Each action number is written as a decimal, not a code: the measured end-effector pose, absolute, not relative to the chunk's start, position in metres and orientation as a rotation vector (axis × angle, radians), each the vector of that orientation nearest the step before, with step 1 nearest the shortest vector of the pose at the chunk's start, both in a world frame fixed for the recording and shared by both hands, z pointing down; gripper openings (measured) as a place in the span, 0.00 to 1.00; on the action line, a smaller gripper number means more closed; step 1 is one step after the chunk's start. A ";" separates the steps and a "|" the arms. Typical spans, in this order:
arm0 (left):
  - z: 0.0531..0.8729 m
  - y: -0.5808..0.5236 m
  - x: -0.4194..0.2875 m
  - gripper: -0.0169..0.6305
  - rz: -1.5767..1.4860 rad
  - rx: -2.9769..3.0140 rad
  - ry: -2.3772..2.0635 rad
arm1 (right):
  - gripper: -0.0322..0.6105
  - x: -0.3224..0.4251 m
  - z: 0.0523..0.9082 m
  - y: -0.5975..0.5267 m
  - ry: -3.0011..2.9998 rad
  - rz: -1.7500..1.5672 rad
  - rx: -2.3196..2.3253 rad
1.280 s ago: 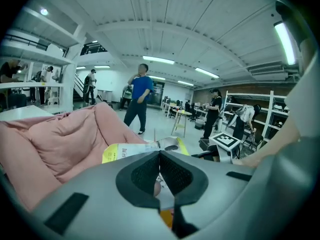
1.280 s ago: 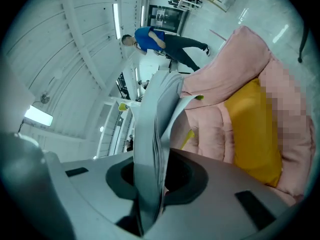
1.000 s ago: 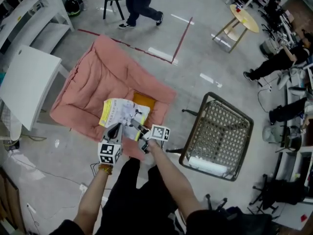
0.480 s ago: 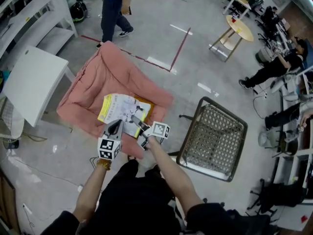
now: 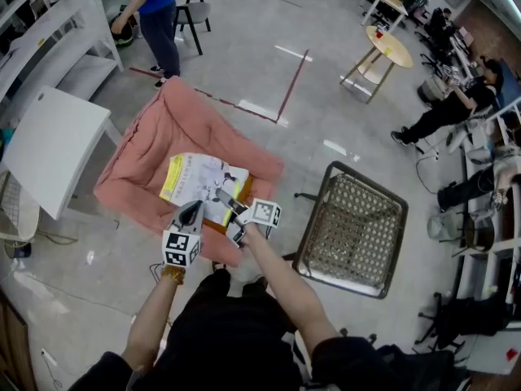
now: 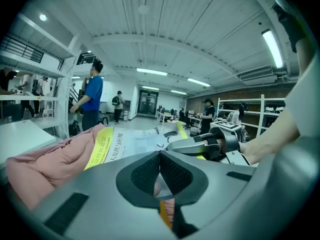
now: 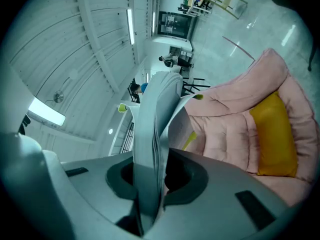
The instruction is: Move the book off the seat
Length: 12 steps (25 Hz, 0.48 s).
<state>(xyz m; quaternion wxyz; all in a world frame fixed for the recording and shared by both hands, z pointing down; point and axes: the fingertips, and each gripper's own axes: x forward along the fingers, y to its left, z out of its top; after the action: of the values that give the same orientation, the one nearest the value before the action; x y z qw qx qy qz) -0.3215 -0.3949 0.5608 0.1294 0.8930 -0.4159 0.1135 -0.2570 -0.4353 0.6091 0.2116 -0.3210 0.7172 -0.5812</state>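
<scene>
Right gripper jaws clamped on the book's near edge, the left gripper pinched shut on that edge just beside it. The book spreads ahead of both, held above the pink seat, so clearing it likely takes a joint sideways carry.

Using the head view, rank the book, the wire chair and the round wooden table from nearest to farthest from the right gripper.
1. Book, gripped in the right gripper's fingers.
2. Wire chair, on the floor, picture right.
3. Round wooden table, far upper right.
</scene>
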 end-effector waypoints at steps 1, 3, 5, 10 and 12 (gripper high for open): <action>0.559 -0.394 -0.320 0.04 0.329 2.598 -1.206 | 0.16 -0.255 0.607 -0.435 1.997 -1.606 -0.893; 0.558 -0.392 -0.319 0.05 0.329 2.601 -1.201 | 0.16 -0.253 0.605 -0.433 1.997 -1.599 -0.902; 0.557 -0.390 -0.318 0.04 0.326 2.607 -1.203 | 0.16 -0.250 0.602 -0.431 1.983 -1.601 -0.912; 0.547 -0.379 -0.301 0.04 0.310 2.624 -1.200 | 0.16 -0.233 0.588 -0.422 1.972 -1.557 -0.871; 0.542 -0.374 -0.293 0.04 0.295 2.615 -1.205 | 0.16 -0.221 0.585 -0.417 1.969 -1.547 -0.878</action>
<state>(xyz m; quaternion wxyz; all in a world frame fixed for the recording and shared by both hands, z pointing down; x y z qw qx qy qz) -0.2927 -0.3737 0.5423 0.1234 0.8966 -0.4130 0.1012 -0.2214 -0.4172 0.5850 0.2418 -0.3209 0.7200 -0.5658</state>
